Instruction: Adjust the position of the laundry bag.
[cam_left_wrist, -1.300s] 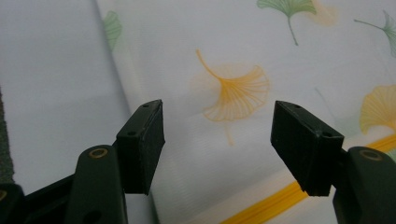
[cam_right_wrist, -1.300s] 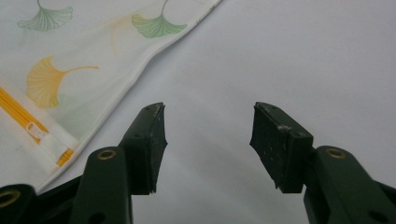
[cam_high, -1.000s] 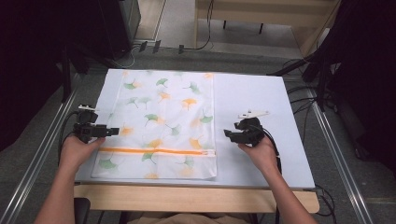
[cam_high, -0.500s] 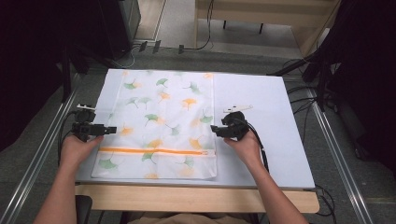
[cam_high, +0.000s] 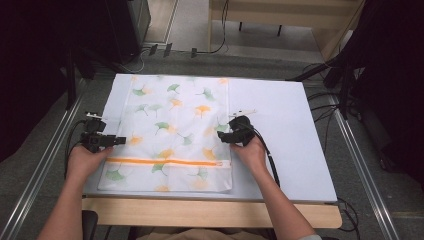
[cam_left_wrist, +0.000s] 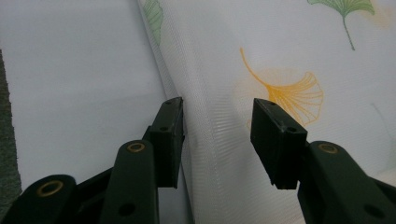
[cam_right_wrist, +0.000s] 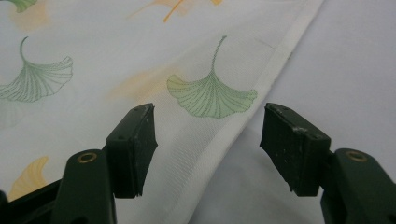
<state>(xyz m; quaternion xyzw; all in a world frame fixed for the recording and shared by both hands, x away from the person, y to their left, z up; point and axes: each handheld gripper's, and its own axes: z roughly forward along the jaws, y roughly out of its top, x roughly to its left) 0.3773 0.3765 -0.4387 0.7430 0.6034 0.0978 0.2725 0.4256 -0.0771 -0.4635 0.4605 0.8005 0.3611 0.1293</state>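
Left gripper (cam_left_wrist: 217, 140) jaws half open, just been closing, straddling the left edge of the mesh bag (cam_high: 175, 130), not yet pinching. Right gripper (cam_right_wrist: 210, 149) jaws wide, just been opening, bracketing the bag's right hem. Bag lies flat on the white board (cam_high: 295, 125), likely so both edges can be gripped together.

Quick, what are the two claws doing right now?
Left claw: open, just been closing around the bag's left edge.
Right claw: open, just been opening over the bag's right edge.
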